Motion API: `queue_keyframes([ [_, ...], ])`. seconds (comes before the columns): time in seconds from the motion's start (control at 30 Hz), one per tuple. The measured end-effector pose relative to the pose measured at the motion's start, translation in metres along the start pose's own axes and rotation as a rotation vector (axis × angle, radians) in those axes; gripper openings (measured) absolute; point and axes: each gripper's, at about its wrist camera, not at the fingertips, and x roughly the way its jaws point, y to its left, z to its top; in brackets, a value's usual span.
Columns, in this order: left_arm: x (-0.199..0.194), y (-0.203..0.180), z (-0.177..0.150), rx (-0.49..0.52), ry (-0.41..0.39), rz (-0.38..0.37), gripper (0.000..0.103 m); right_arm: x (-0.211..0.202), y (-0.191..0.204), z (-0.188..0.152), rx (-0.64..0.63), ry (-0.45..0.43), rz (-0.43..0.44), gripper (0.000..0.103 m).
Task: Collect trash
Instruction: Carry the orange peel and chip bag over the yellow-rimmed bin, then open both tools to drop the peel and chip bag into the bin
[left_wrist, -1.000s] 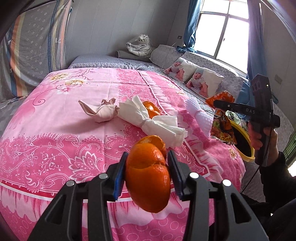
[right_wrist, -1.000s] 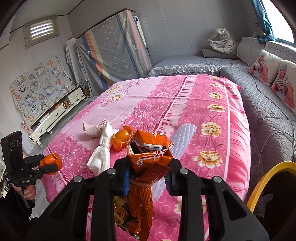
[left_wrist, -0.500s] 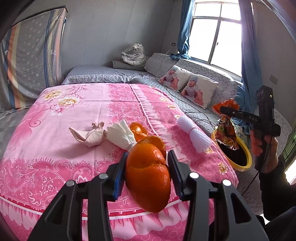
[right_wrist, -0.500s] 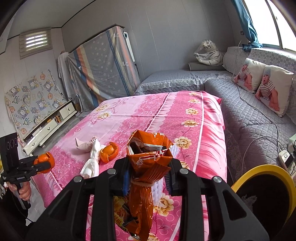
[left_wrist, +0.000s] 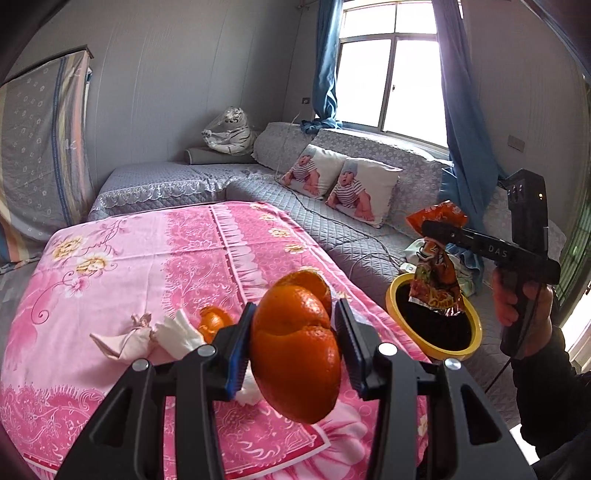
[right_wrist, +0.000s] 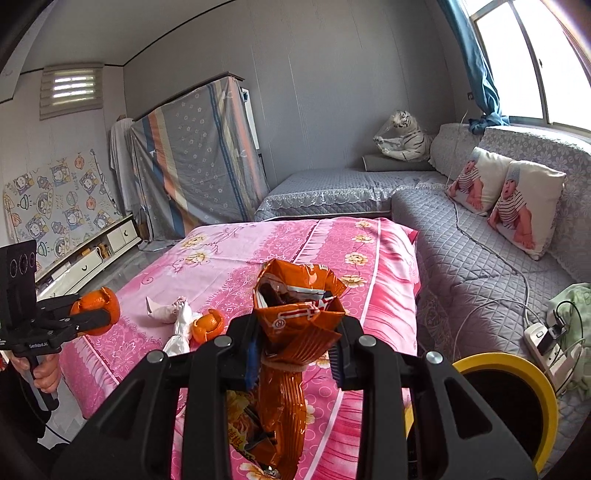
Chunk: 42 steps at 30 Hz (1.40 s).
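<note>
My left gripper (left_wrist: 295, 343) is shut on an orange peel (left_wrist: 295, 350), held above the near edge of the pink bed (left_wrist: 147, 258). In the right wrist view, my right gripper (right_wrist: 295, 350) is shut on an orange snack bag (right_wrist: 291, 325). The left wrist view shows that snack bag (left_wrist: 436, 273) hanging over the yellow-rimmed bin (left_wrist: 391, 295). On the bed lie a second orange peel (right_wrist: 208, 325), a white tissue (right_wrist: 179, 332) and a pink tissue (right_wrist: 160, 312). The left gripper (right_wrist: 92, 317) with its peel also shows at far left.
The yellow-rimmed bin (right_wrist: 546, 398) stands on the floor between the bed and the grey sofa (right_wrist: 461, 236). A power strip with cables (right_wrist: 543, 339) lies on the sofa by the bin. Two baby-print pillows (left_wrist: 343, 181) lean on the sofa back.
Both grippers rose and swung right toward the bin, each keeping its load. The snack bag now hangs over the bin's opening, and the bed looks farther away.
</note>
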Motion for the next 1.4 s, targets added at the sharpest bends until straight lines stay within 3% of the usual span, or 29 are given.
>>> queue_keyframes([
  [0.57, 0.091, -0.101, 0.047, 0.1, 0.047, -0.155, 0.041, -0.048, -0.079, -0.01, 0.112, -0.074, -0.179, 0.028],
  [0.83, 0.133, -0.149, 0.055, 0.152, 0.091, -0.24, 0.041, -0.061, -0.126, -0.028, 0.173, -0.089, -0.284, 0.028],
  [1.4, 0.186, -0.236, 0.047, 0.27, 0.144, -0.317, 0.041, -0.079, -0.19, -0.071, 0.26, -0.069, -0.49, 0.028],
])
